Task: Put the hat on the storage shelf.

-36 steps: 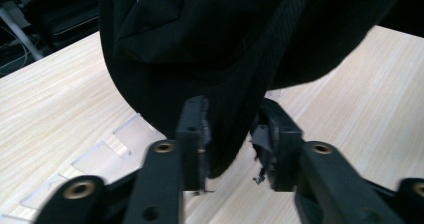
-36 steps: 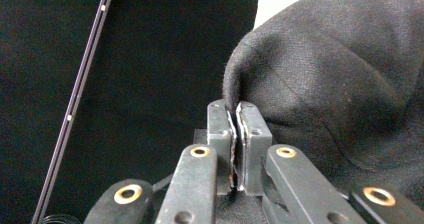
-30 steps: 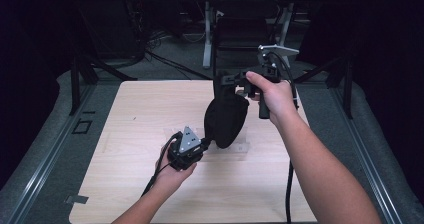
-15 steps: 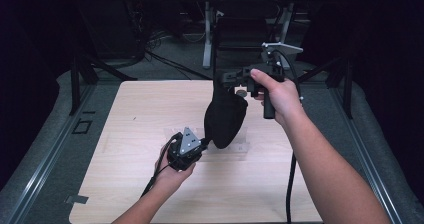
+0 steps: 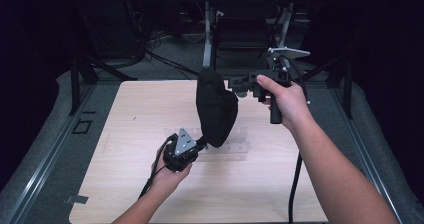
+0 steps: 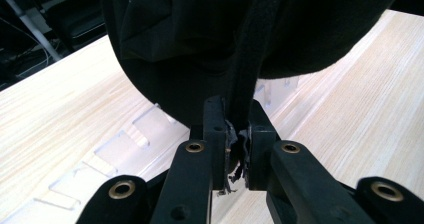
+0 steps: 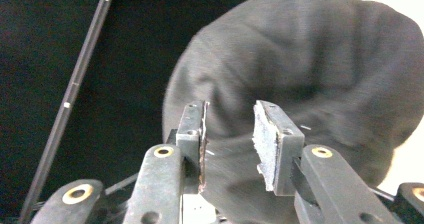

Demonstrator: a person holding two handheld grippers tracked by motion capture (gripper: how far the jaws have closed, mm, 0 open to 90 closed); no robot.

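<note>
Black cloth bag held upright above the wooden table, its lower edge pinched by the closed left gripper, right gripper parted beside its top, nothing gripped.

Pale wooden table; clear rack, possibly acrylic, on it.

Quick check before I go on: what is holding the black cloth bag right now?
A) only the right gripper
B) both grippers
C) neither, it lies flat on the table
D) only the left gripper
D: the left gripper is shut on an edge of the black cloth bag, while the right gripper is open with nothing between its pads.
</note>
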